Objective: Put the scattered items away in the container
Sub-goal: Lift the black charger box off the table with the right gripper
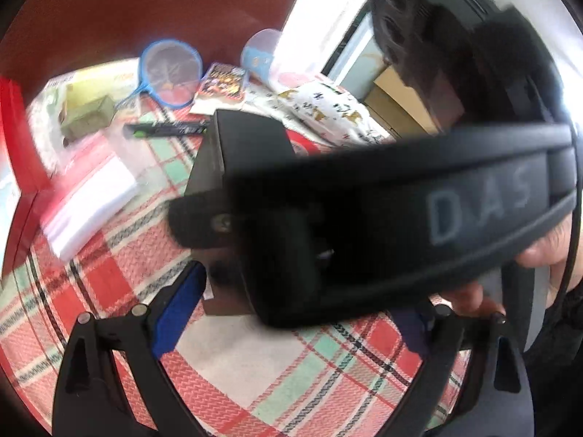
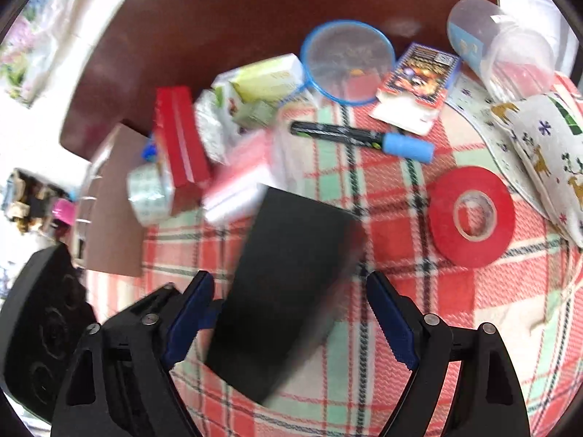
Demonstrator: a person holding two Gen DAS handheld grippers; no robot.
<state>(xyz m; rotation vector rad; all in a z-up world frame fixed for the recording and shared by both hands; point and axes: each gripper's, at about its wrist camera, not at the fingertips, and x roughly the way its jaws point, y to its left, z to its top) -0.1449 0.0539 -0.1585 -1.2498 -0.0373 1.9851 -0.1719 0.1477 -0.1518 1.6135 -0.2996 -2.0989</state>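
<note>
A: How many things lie out past the right tongs (image 2: 289, 313)?

B: One black box (image 2: 288, 287) sits between the spread blue pads; the left pad (image 2: 191, 313) is touching or nearly at its edge, the right pad stands clear of it. So those tongs are released, gripping nothing. Beyond the box: one red tape roll (image 2: 472, 216) ahead to the right, one marker (image 2: 360, 136) with a blue cap, one blue-rimmed sieve (image 2: 348, 62), one clear cup (image 2: 506, 47) on its side, one colourful packet (image 2: 417, 80), one red case (image 2: 180, 136), one clear tape roll (image 2: 149, 191).

A: And the left tongs (image 1: 291, 327)?

B: Their pads stand wide apart, so released too. The right tool's body crosses just in front of them and hides the box's near end.

A: Free room?

B: Bare plaid cloth (image 2: 419, 327) on the bench, right of the box and close under both tongs. The clutter crowds the far edge.
</note>
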